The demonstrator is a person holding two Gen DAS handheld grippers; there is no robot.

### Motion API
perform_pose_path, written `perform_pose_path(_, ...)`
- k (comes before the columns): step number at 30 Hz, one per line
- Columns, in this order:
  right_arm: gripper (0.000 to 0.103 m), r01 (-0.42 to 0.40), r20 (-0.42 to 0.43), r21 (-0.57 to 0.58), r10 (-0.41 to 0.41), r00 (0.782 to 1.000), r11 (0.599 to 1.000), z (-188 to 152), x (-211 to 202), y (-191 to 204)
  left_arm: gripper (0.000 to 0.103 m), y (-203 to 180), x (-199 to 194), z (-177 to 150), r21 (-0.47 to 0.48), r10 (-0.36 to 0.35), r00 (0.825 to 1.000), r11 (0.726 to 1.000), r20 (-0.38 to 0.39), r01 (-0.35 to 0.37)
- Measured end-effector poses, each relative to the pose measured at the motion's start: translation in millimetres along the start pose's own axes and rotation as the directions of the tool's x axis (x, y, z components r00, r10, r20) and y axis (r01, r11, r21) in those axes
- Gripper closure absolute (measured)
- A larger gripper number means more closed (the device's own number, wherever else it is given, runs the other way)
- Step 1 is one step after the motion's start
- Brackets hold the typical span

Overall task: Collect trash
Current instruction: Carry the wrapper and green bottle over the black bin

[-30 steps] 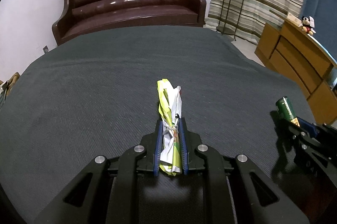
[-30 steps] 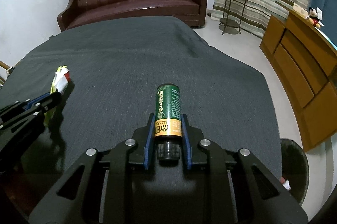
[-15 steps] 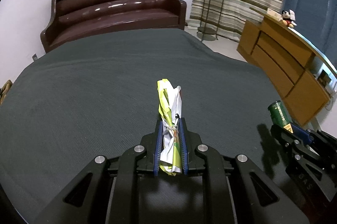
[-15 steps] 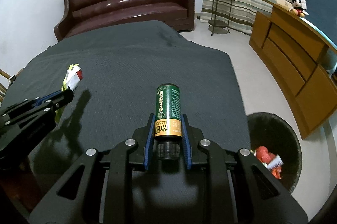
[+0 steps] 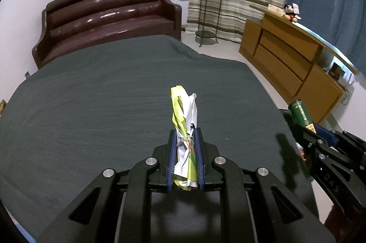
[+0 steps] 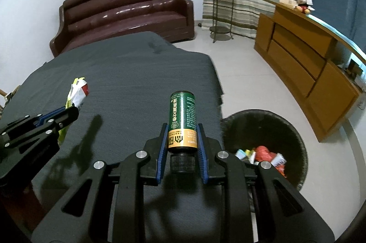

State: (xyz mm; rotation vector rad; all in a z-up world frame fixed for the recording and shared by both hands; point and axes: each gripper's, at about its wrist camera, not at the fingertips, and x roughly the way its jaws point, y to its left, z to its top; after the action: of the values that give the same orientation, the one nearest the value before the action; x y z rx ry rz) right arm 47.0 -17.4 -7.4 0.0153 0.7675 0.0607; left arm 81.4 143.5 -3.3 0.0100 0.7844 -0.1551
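My left gripper point(image 5: 184, 132) is shut on a crumpled yellow-green and white wrapper point(image 5: 184, 112), held above the dark grey cloth-covered table point(image 5: 103, 105). My right gripper point(image 6: 182, 128) is shut on a green bottle with a gold band and black cap point(image 6: 182, 121), its cap end toward the camera. The right gripper hangs over the table's right edge. Just right of it on the floor stands a black trash bin point(image 6: 283, 124) holding several bits of coloured trash. In the right wrist view the left gripper point(image 6: 68, 111) and the wrapper point(image 6: 77, 91) show at the left; in the left wrist view the bottle point(image 5: 300, 112) shows at the right.
A dark brown leather sofa point(image 6: 128, 12) stands behind the table. A wooden cabinet point(image 6: 304, 60) with a plush toy point(image 6: 303, 4) on top runs along the right wall. A metal plant stand point(image 6: 223, 0) stands before striped curtains. Pale tiled floor point(image 6: 247, 73) lies between table and cabinet.
Both grippers have swept to the right across the table, still holding the wrapper and the bottle. The trash bin has come fully into the right wrist view.
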Motion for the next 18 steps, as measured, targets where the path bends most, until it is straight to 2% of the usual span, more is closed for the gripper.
perform_pose_path(18,0.080,0.126,0.018,0.098,-0.128,0.992,0.987,-23,-25,-84,0.086,-79,0,-13,0.131,-0.103,0.995,0.986,0.000,0.102)
